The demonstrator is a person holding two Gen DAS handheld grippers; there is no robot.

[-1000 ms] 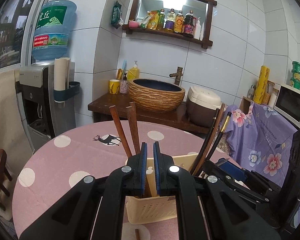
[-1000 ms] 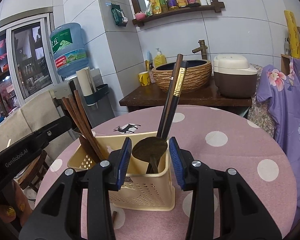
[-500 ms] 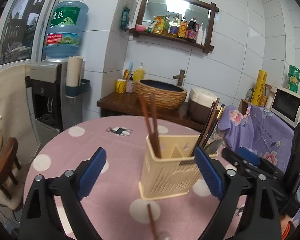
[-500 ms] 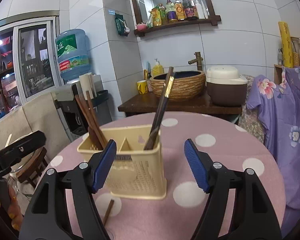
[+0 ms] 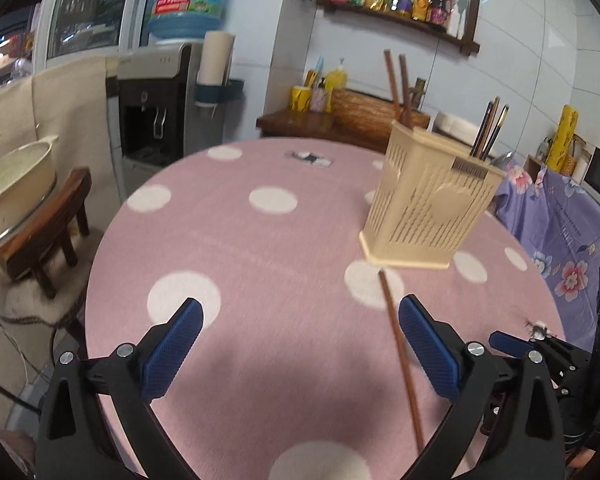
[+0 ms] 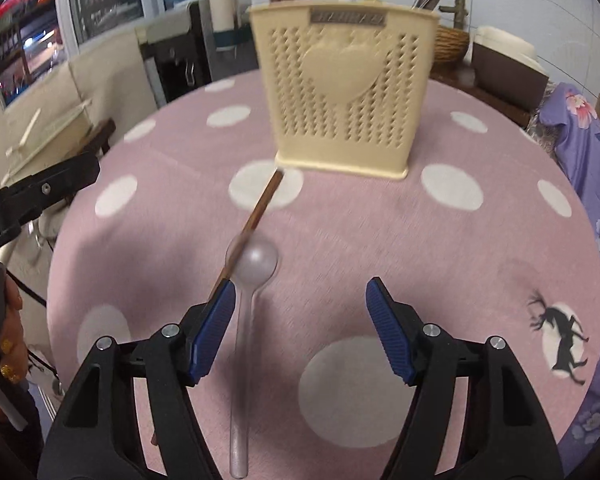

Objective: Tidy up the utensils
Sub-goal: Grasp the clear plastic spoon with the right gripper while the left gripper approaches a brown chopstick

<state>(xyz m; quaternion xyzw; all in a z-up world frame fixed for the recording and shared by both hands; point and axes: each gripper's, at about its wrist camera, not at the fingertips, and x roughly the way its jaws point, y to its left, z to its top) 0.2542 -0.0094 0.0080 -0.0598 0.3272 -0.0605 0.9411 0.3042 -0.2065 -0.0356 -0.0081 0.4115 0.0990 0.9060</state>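
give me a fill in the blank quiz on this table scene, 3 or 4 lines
1. The caddy bears a raised ____ shape on its front.
2. Both the left gripper and the right gripper have their jaws ____.
3. The loose chopstick lies across the bowl of a clear ____.
4. The tablecloth is pink with white ____.

Missing words: heart; open; spoon; dots

Only a chopstick (image 6: 256, 212) and spoon (image 6: 252, 268) lie before the holder (image 6: 344, 88).
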